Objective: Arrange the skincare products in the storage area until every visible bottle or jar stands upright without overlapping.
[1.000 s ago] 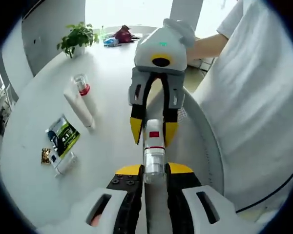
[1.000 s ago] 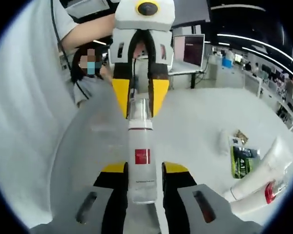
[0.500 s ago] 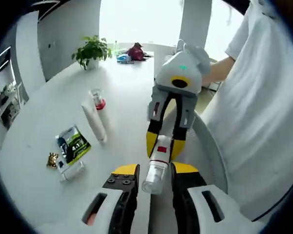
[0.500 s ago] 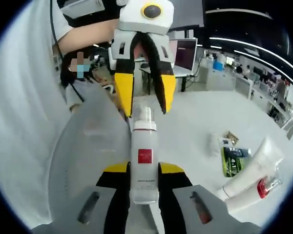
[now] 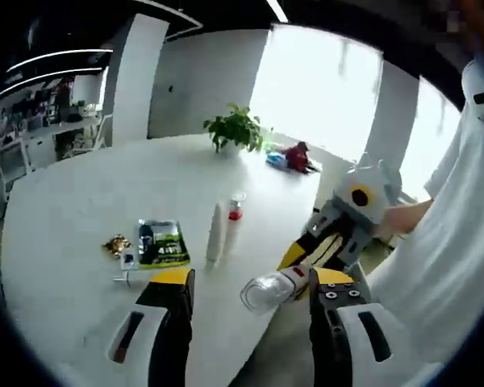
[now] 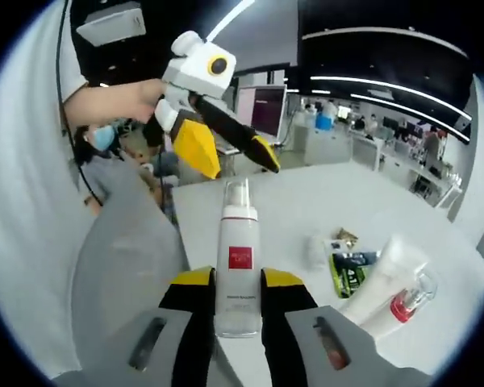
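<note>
Tongs on my right (image 6: 228, 294) are clamped on the lower body of a clear pump bottle with a white collar and a small red label (image 6: 237, 262), which points straight out ahead of them over the rounded edge of the white tabletop (image 6: 339, 193). My left tongs (image 5: 250, 294) stand wide apart with nothing between them; in the right gripper view they hang above and beyond the bottle's cap (image 6: 226, 149), clear of it. The main risk I judge is the one-sided hold: only the right tongs carry the bottle, low on its smooth body, so a quick tilt to stand it upright could let it slip or swing. Setting it down too near the edge could topple it off. Ahead and to the right of my right tongs lie two white tubes, one with a red band and clear cap (image 6: 403, 302), beside a green-and-black sachet (image 6: 351, 270); crowding them could cause overlap or knock them.
</note>
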